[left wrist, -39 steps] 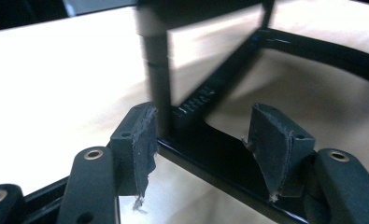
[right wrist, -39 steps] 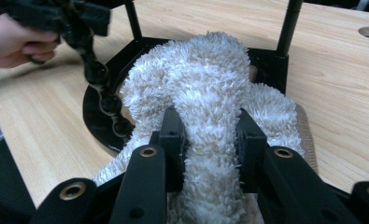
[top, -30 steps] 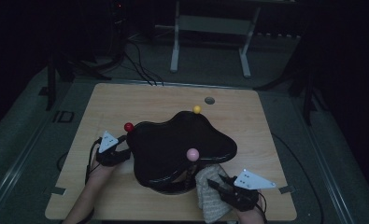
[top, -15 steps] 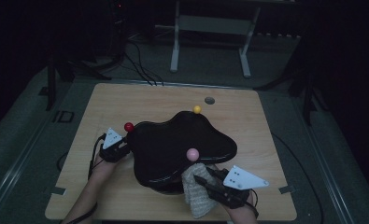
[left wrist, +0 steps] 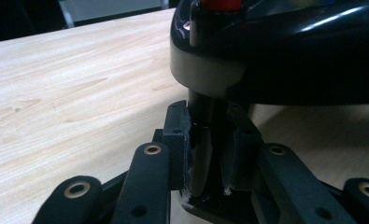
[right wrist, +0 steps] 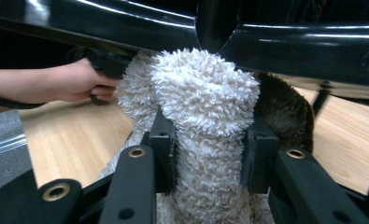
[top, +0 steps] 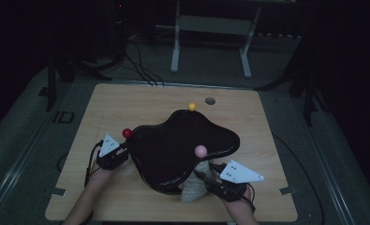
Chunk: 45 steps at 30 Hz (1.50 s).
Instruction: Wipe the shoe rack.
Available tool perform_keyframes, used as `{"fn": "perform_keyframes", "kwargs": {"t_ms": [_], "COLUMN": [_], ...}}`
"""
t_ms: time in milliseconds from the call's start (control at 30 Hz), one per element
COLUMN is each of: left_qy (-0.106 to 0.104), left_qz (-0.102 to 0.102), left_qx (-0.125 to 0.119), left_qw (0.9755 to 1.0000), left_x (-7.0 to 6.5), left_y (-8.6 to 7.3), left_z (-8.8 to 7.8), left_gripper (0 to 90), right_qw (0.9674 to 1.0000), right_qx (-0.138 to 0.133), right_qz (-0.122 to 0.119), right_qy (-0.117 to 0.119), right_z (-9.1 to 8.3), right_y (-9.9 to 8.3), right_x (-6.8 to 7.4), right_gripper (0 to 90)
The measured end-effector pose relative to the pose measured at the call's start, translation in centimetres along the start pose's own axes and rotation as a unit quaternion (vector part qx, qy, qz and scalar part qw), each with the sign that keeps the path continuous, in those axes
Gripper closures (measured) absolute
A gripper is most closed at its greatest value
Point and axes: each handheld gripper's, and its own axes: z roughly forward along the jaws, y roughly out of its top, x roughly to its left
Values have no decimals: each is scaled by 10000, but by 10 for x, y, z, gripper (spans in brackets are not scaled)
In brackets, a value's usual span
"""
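A glossy black wavy-edged top (top: 182, 140) stands on posts capped with a red ball (top: 127, 133), a yellow ball (top: 191, 107) and a pink ball (top: 200, 150). My left gripper (top: 123, 153) is at its left edge; its jaws have just been closing and now clamp the black post (left wrist: 201, 107) under the red ball, seen at the left gripper (left wrist: 210, 128). My right gripper (top: 202, 176) is at the front edge. Its jaws have just been closing on a white fluffy cloth (right wrist: 205, 88), gripped by the right gripper (right wrist: 209, 135) and pushed up under the top. The cloth (top: 192, 188) hangs to the table.
The wooden table (top: 126, 103) has a small grey disc (top: 210, 101) near its far edge. A dark furry patch (right wrist: 285, 112) lies behind the cloth. The person's other hand (right wrist: 74, 81) is beyond it. A metal stand (top: 210, 23) and cables (top: 140, 70) are on the floor behind.
The right gripper has moved left and slightly away from the person, carrying the cloth in under the black top's front edge. The left gripper has stayed at the red-ball post.
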Motion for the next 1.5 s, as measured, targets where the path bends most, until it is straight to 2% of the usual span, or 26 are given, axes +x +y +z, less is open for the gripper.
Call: {"fn": "perform_keyframes", "kwargs": {"t_ms": [100,267,433,467,533,700,833,933,1000,1100,1233,1267,1300,1333,1433,1500], "left_qy": [-88,-247,-465,-459,-510,-503,-531,-482,-434,-534,-552,-596,-631,-578,-733,-649], "left_qz": [6,69,149,198,170,208,171,105,16,-200,-134,-152,-71,7,-80,-77], "left_qx": [-13,19,29,32,26,24,171,218,151,-144,-547,-632,-636,-619,-771,-758], "left_qw": [10000,9997,9988,9987,9985,9985,9983,9985,9989,9983,9969,9961,9960,9964,9943,9950], "left_x": [-2,-5,-10,-12,-14,-19,-18,-10,-4,4,-2,-4,-6,-9,-12,-13], "left_y": [-3,-7,-11,-12,-13,-16,-16,-17,-16,-10,11,16,21,26,37,42], "left_z": [-6,-15,-24,-25,-28,-34,-39,-50,-61,-82,-101,-102,-102,-100,-96,-90], "left_gripper": [734,735,735,735,735,733,595,550,529,497,460,442,439,432,415,411], "right_qw": [10000,9999,9997,9997,9997,9997,9997,9997,9997,9997,9997,9997,9997,9996,9996,9996], "right_qx": [15,12,56,55,70,103,102,96,86,66,72,75,78,79,94,95], "right_qz": [29,-77,-9,3,22,-2,8,32,31,61,55,67,68,61,57,43], "right_qy": [-65,-155,-232,-231,-217,-220,-225,-218,-218,-211,-232,-230,-241,-249,-252,-261], "right_z": [-1,0,0,0,0,-1,-1,-1,-1,-1,-1,-1,-1,-1,-1,-1], "right_y": [0,0,1,1,1,2,2,1,1,1,1,1,1,1,2,2], "right_x": [-11,-26,-39,-41,-45,-48,-48,-48,-48,-48,-48,-48,-48,-48,-48,-47], "right_gripper": [664,686,702,704,706,709,709,708,708,708,708,707,708,707,707,707]}}
